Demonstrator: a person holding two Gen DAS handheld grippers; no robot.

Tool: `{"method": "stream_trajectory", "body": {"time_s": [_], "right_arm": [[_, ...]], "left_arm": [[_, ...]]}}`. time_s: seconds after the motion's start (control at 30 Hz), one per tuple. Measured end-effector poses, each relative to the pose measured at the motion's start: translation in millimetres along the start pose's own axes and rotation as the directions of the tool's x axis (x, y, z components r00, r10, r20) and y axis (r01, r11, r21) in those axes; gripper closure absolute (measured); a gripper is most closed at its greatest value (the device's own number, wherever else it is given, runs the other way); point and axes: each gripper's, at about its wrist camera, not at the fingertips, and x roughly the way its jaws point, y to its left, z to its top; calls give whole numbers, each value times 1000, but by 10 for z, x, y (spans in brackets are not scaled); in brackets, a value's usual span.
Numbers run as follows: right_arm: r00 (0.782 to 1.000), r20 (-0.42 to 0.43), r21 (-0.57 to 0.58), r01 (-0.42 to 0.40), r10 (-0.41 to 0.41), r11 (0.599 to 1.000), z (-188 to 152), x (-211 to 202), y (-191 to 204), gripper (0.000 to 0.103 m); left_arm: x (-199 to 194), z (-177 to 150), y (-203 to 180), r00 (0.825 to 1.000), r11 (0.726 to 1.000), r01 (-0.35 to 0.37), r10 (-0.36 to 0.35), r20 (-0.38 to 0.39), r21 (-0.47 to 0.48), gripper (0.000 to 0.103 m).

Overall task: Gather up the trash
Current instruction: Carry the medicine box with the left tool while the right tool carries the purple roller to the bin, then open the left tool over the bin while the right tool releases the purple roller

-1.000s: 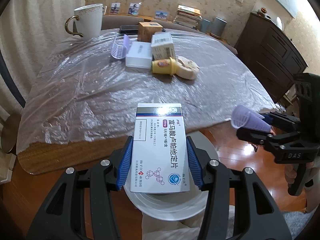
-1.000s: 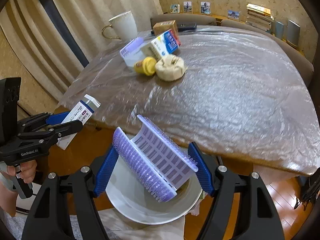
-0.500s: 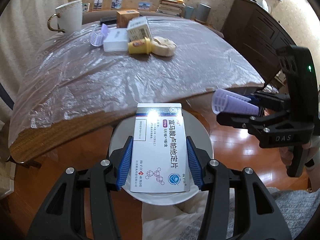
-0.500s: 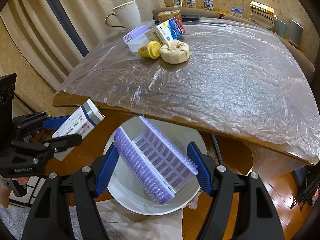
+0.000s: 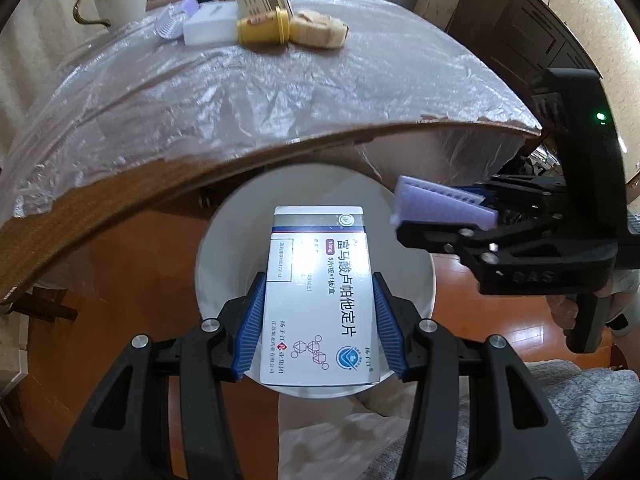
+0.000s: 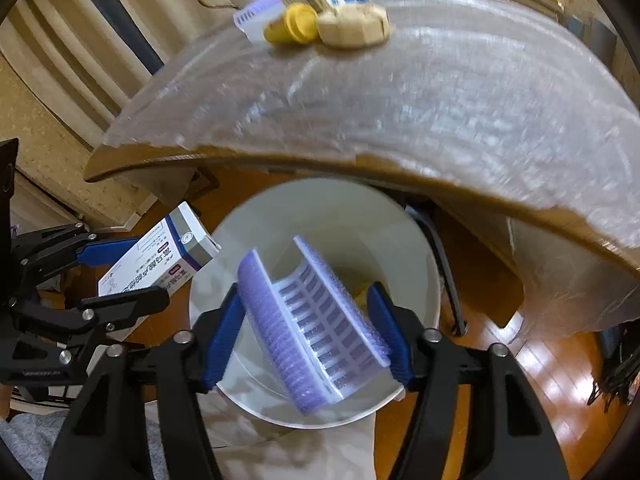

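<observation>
A: What is over the white bin (image 6: 416, 240)?
B: The left gripper (image 5: 318, 322) clamps a medicine box (image 5: 320, 300); the right gripper's (image 6: 312, 328) jaws are closing on a purple tray (image 6: 316, 324). Something yellow lies inside.

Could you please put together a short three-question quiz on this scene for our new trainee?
1. True or false: the medicine box in the left gripper is above the white bin.
2. What is between the fingers of the right gripper? A) a yellow cup B) a purple plastic tray C) a mug
3. Fill in: the yellow cup lies on its ____ on the table.

Key: 1 true. 2 B, the purple plastic tray; the jaws are closing with it between them, over the bin. 3 side, next to the beige round thing.
</observation>
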Motion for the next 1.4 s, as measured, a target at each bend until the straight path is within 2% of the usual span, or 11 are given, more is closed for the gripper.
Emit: {"method": "stream_trajectory", "body": {"time_s": [0.37,0.77,1.4], "right_arm": [[998,-59,15,23,-22,1000,-55,262,-25,48],[995,-82,4,52,-51,999,-40,385,-66,48],[992,-86,-10,90,-90,996,-68,577,-101,48]], "left_arm": [[350,-118,8,997,999,-38,40,-70,30,51],[640,-171,44,987,995,-82,89,-136,58,51],[864,-103,92,978,990,-125,134,-161,63,51]]}}
